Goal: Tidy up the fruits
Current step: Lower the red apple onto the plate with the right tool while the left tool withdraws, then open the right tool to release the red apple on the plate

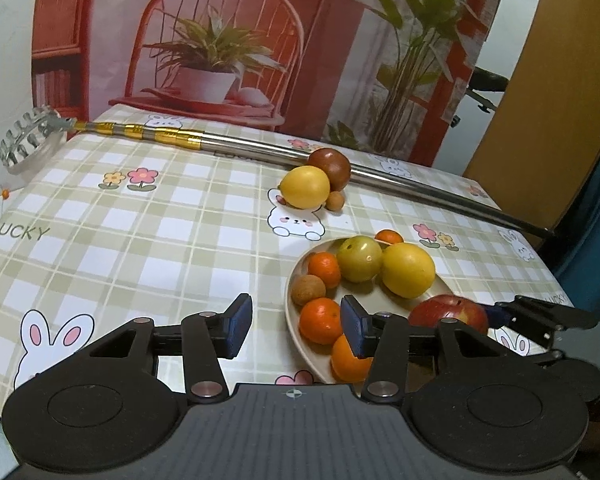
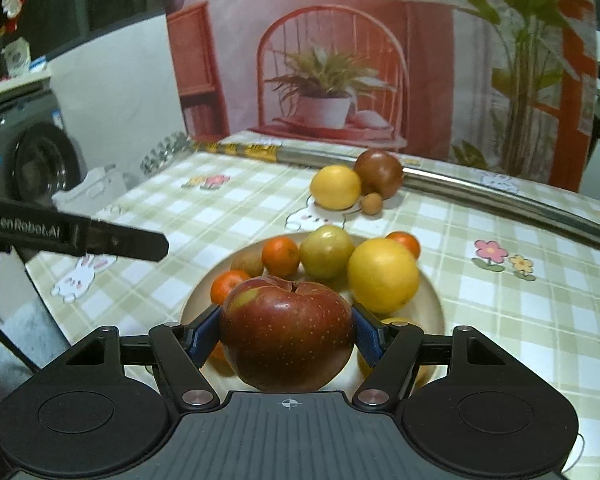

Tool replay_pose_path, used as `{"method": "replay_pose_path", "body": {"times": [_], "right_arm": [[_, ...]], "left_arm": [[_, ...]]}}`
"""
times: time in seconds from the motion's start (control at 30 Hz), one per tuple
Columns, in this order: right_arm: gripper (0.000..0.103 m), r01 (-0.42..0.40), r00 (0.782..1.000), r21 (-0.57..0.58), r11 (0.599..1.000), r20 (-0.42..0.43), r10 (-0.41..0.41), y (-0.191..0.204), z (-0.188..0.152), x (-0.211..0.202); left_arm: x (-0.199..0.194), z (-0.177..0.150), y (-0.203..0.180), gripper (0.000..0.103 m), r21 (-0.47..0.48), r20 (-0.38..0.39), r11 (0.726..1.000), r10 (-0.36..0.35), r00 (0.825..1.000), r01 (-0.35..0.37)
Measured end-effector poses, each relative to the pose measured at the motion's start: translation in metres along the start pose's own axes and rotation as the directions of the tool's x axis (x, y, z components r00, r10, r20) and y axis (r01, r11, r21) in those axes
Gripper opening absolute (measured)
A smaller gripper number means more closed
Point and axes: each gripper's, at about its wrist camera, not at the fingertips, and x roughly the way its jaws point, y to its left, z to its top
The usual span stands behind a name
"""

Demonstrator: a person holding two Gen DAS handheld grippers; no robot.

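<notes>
Apple (image 2: 286,334) clamped in the right claw (image 2: 287,338) above the plate (image 2: 430,300).

Blue pads press both sides of the red apple, which hangs over the near part of the plate, already loaded with oranges, a yellow fruit and a green one. Left claw (image 1: 296,326) gapes empty at the plate's left edge. Farther back on the checked counter (image 1: 140,232), a lemon (image 1: 305,187), a dark round fruit and a small brown one sit touching.

This is a home. A table wears a checked cloth (image 1: 140,240) printed with bunnies and flowers, and a plate (image 2: 428,300) of fruit sits on it. A washing machine (image 2: 28,156) stands to the side in the right wrist view. A printed backdrop (image 1: 260,40) of a chair and potted plants hangs behind the table, beside a wooden door (image 1: 548,120).
</notes>
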Motion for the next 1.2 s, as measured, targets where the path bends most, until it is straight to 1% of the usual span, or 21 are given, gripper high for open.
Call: {"method": "replay_pose_path", "body": {"times": [0.37, 0.53, 0.67, 0.8, 0.83, 0.87, 0.93, 1.2], "right_arm": [[0.065, -0.003, 0.999, -0.011, 1.0, -0.042, 0.003, -0.003, -0.01, 0.02], [0.065, -0.008, 0.999, -0.017, 1.0, -0.041, 0.007, -0.003, -0.012, 0.02], [0.065, -0.015, 0.998, -0.017, 1.0, -0.056, 0.014, -0.002, -0.015, 0.019], [0.065, -0.023, 0.998, 0.02, 1.0, -0.061, 0.024, -0.006, -0.018, 0.016], [0.067, -0.025, 0.998, 0.027, 0.999, -0.056, 0.027, -0.007, -0.018, 0.015], [0.072, -0.025, 0.999, 0.029, 0.999, -0.045, 0.026, -0.007, -0.018, 0.012], [0.077, -0.015, 1.0, 0.025, 1.0, -0.022, 0.015, -0.007, -0.017, 0.007], [0.079, 0.008, 1.0, 0.043, 0.999, 0.028, -0.009, -0.011, -0.015, -0.003]], "left_arm": [[0.013, -0.002, 0.0, 0.051, -0.005, -0.04, 1.0, 0.002, 0.999, -0.002], [0.013, -0.003, 0.001, 0.051, -0.004, -0.048, 1.0, 0.004, 0.999, -0.004], [0.012, -0.003, 0.0, 0.051, 0.0, -0.049, 1.0, 0.004, 0.999, -0.004], [0.012, -0.003, -0.001, 0.051, 0.002, -0.048, 1.0, 0.004, 0.999, -0.004], [0.012, -0.003, -0.001, 0.051, 0.003, -0.047, 1.0, 0.005, 0.999, -0.005], [0.011, -0.002, -0.002, 0.051, 0.003, -0.047, 1.0, 0.005, 0.999, -0.004], [0.011, -0.002, -0.002, 0.051, 0.004, -0.046, 1.0, 0.005, 0.999, -0.005], [0.011, -0.003, -0.003, 0.051, 0.002, -0.05, 1.0, 0.006, 0.999, -0.006]]}}
